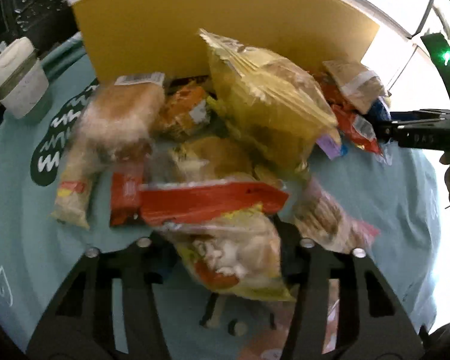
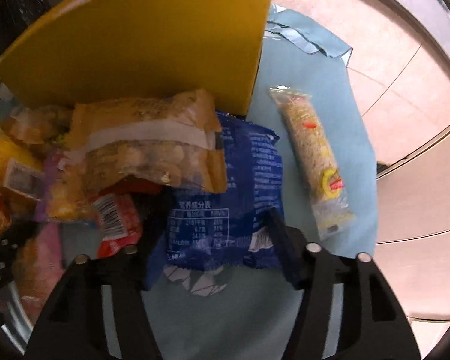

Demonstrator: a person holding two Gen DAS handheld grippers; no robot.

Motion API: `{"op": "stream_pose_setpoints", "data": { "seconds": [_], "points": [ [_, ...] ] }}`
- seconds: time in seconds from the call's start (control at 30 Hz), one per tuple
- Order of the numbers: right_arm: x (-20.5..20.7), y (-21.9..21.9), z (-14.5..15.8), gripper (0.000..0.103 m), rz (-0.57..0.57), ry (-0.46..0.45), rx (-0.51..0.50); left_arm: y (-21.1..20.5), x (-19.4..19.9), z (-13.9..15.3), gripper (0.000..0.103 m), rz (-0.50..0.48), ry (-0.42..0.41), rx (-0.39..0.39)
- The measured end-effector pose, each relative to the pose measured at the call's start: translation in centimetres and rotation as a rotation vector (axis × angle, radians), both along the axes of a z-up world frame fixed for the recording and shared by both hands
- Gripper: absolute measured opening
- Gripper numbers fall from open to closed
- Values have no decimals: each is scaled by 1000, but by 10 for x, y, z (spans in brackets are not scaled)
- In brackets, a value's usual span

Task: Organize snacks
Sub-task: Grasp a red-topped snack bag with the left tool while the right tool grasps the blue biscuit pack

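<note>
While both grippers point down into the snack pile on the teal cloth (image 2: 315, 69), the right gripper (image 2: 216, 228) straddles a blue packet (image 2: 249, 165), jaws half open, pads not clearly pressing. The left gripper (image 1: 225, 240) brackets a yellow-red bag (image 1: 234, 258); I cannot tell if it grips. 1 long noodle packet (image 2: 312, 162) lies apart, rightward, nearer the right gripper, beside the yellow box (image 2: 135, 39).

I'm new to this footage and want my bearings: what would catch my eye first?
A jumbled heap of snack packets on a pale blue cloth, piled against a tall yellow box behind it. The left tongs straddle a yellow-and-red packet at the pile's near edge, while the right tongs sit astride a blue packet. To the right, one long noodle-like packet lies alone.
</note>
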State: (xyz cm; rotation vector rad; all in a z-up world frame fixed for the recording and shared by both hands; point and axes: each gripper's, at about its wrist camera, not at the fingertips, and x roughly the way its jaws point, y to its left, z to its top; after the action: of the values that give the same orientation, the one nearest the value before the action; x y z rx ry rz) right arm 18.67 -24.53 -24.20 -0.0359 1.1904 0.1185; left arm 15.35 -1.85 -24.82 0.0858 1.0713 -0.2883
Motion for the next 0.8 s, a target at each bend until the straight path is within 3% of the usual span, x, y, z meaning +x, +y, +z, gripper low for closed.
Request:
{"op": "stream_pose_setpoints", "data": {
  "seconds": [0.07,0.27,0.53,0.6,0.63,0.8],
  "points": [
    [-13,-1,4,51,8,-8,35,12,-8,1,48,32,1,-19],
    [-58,-1,6,50,-3,3,114,35,-30,6,47,67,-3,-53],
    [-88,8,5,51,-4,36,105,37,-46,7,47,57,13,-56],
    [-99,13,5,53,-12,39,77,37,-40,7,52,61,13,-41],
    [-95,15,4,56,-14,42,65,37,-48,4,60,64,9,-28],
    [-80,16,-3,61,-49,25,45,41,-50,-1,70,83,9,-3]
  ]
}}
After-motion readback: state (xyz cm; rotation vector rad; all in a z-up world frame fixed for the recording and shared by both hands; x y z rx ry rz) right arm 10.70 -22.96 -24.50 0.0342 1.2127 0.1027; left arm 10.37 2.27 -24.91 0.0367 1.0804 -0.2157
